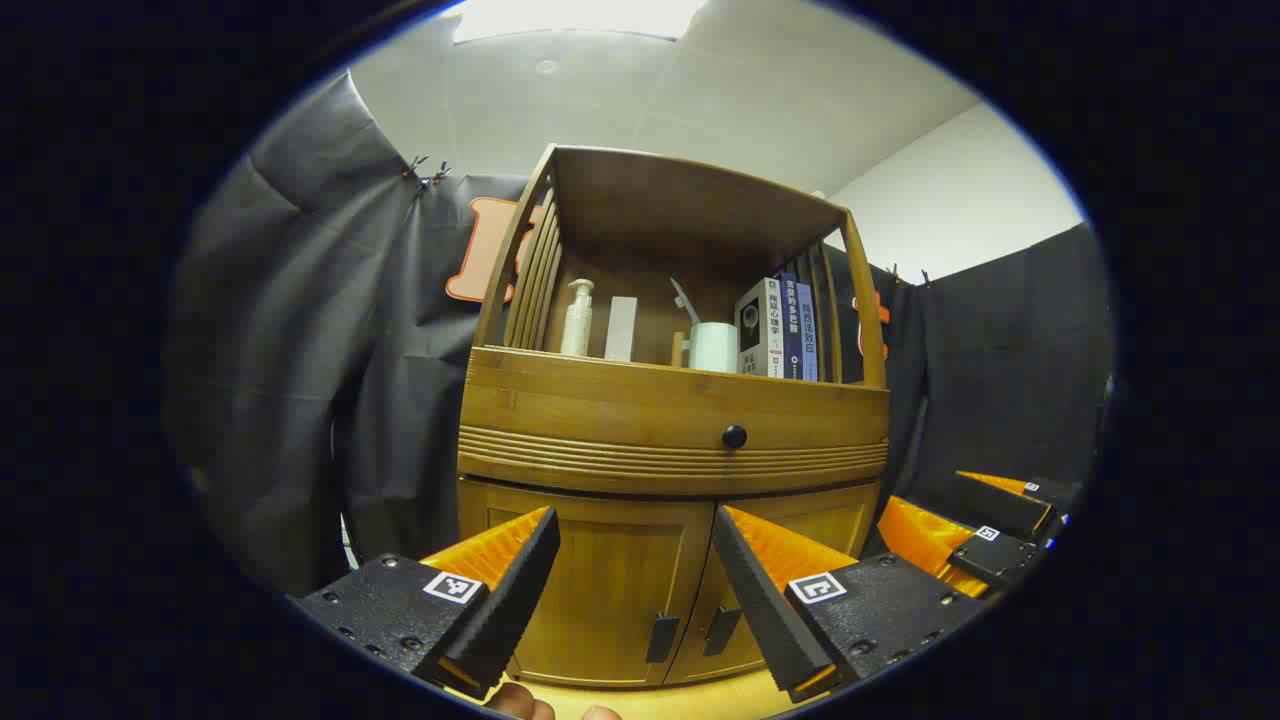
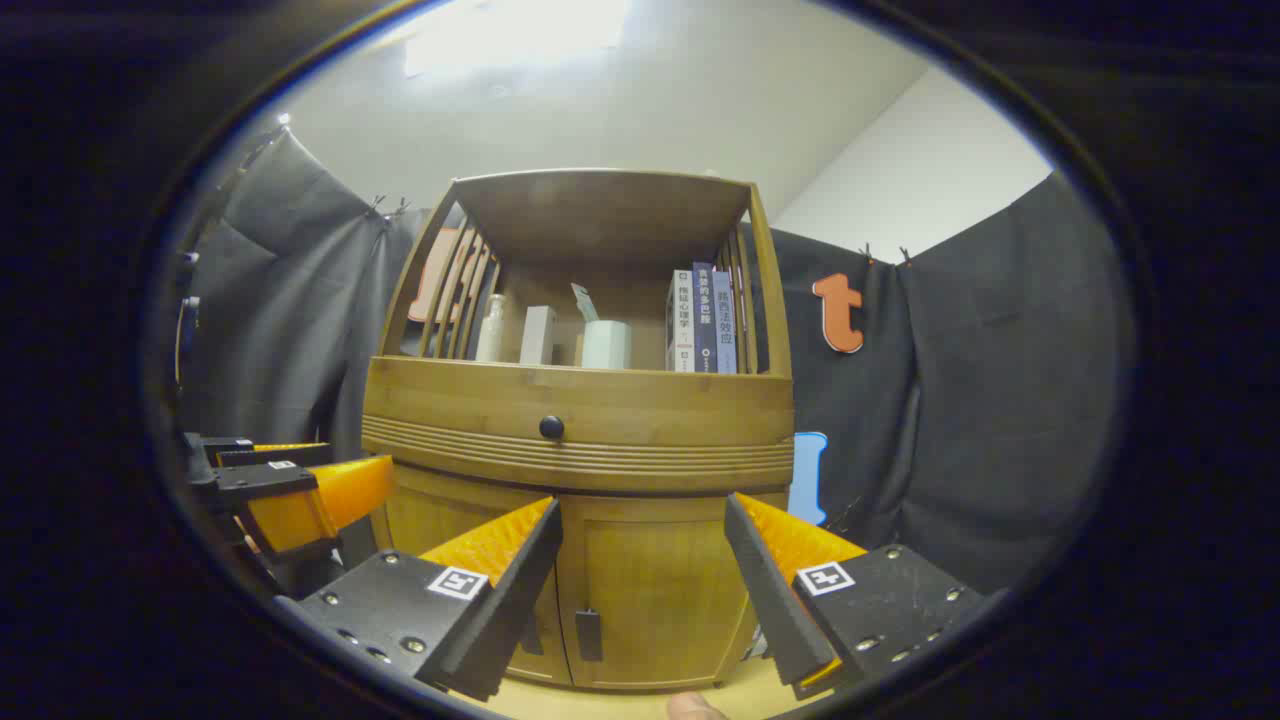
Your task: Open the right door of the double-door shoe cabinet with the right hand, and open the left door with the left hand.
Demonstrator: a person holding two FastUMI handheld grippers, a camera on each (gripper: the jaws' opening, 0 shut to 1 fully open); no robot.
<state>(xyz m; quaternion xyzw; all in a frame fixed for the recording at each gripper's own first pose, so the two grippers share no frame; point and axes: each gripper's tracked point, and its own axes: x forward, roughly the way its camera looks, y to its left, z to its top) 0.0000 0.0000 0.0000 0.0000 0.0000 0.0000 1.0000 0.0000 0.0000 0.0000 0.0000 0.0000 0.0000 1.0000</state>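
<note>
Left gripper view: the cabinet stands dead ahead, filling the centre. Left tool is released, jaws wide apart, holding nothing, short of the doors. Left door sits between the fingers at 6 o'clock; right door is at 5 o'clock, partly behind the right finger. Both doors look closed. Two dark pull tabs, left handle and right handle, flank the centre seam low down. Right tool shows at 4 o'clock, beside the cabinet's right edge; jaws look apart.

Right gripper view: cabinet slightly left of centre. Right tool is released, empty, aimed at the right door at 6 o'clock. Its handle is by the seam, low. Left tool at 8 o'clock, near the cabinet's left corner.

Handling, my judgement: doors are stiff wooden panels, light on hinges, likely smooth and varnished, so the flat face gives no grip. Take each by its small tab near the seam and pull outward in an arc; the tabs are thin, so a slip is possible.

Looks: warm honey-brown wood, framed panel doors, ribbed band with a black knob above, open shelf on top.
</note>
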